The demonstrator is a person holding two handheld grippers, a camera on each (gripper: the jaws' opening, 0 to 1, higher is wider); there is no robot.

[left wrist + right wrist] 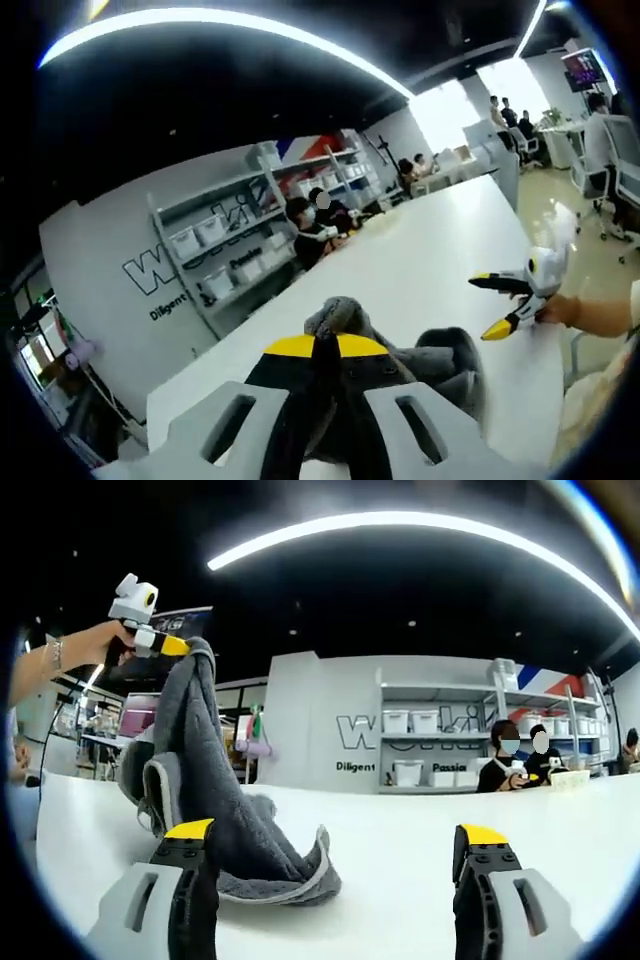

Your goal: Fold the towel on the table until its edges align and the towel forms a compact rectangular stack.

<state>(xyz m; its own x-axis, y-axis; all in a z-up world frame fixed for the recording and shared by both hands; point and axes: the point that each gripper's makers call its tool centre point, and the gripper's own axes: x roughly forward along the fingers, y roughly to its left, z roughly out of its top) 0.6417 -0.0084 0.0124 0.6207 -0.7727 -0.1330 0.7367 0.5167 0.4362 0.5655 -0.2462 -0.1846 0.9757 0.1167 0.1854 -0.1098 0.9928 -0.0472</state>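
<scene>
We're only starting: the L gripper (318, 352) is pinching the grey towel (215, 810) by one edge, lifting it w/ its lower end bunched on the white table (400, 860), the R gripper (335, 852) is hanging w/ jaws apart & empty, so we're judging all folds undone.

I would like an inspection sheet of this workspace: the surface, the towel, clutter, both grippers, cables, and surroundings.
Surface: long white table, bare around the towel.
Job's things: grey terry towel, one end lifted high, the other end bunched on the table; not folded yet.
Clutter: nothing seen on the table near the towel.
Grippers: left gripper, yellow-tipped, shut on the towel's raised edge; right gripper open, jaws wide apart, low over the table beside the towel.
Cables: a thin dark cable hangs below the person's hand.
Surroundings: white shelving with storage bins, seated people at the table's far end, ceiling light strips.
</scene>
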